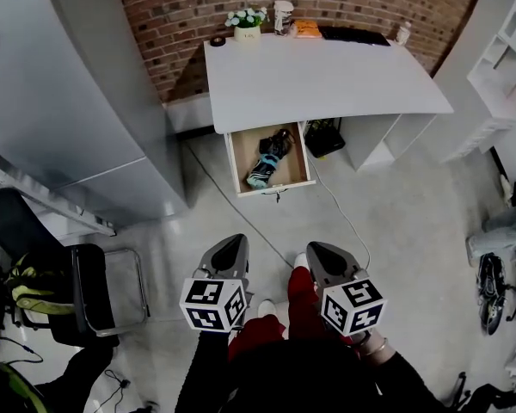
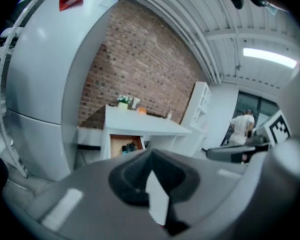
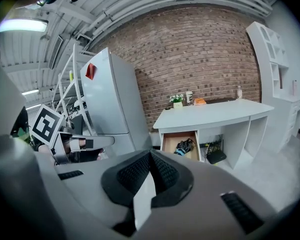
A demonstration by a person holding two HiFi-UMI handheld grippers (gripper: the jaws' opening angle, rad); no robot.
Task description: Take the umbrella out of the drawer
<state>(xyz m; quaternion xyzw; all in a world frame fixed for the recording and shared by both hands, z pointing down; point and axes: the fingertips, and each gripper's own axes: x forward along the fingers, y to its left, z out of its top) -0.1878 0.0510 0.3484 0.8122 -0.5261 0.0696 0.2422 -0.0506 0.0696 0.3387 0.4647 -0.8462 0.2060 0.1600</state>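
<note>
Nearest, low in the head view: left gripper (image 1: 234, 242), jaws pressed together on nothing, pointing toward the desk. Just to its right, right gripper (image 1: 315, 249), likewise closed and empty, pads meeting at the tip. Below both, pale floor (image 1: 396, 222).

Farther off, from the left: tall grey cabinet (image 1: 77, 101), then white desk (image 1: 327, 80) against the brick wall. Under the desk's left end, drawer (image 1: 233, 157), already pulled out. Inside it, umbrella (image 1: 269, 157), folded, dark with a teal patch, lying lengthwise and untouched. Well apart from both grippers, with bare floor between.

Judging by this: drawer opening done or never needed; approach, grip and lift-out all still to do. Probably calls for getting closer first, then spreading one pair of jaws before reaching in over the drawer's front edge.
</note>
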